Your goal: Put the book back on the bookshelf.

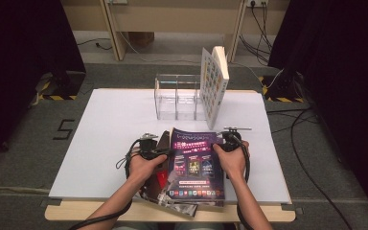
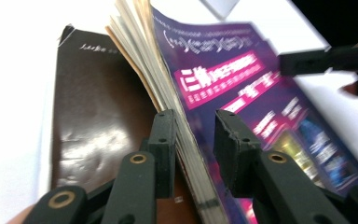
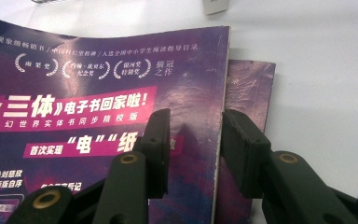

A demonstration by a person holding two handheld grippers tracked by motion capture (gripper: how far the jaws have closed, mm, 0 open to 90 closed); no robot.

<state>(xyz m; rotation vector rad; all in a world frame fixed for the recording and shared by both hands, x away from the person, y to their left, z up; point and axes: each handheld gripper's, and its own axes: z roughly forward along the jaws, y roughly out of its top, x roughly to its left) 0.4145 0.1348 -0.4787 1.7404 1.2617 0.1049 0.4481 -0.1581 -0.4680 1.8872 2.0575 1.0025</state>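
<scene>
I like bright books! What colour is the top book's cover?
The cover is purple with pink banners and white writing, clearest in the right gripper view.

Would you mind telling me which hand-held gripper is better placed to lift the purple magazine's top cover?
The left hand-held gripper: its open jaws straddle the raised edge of the glossy purple magazine. The right hand-held gripper hovers open over the opposite edge, which lies flat.
</scene>
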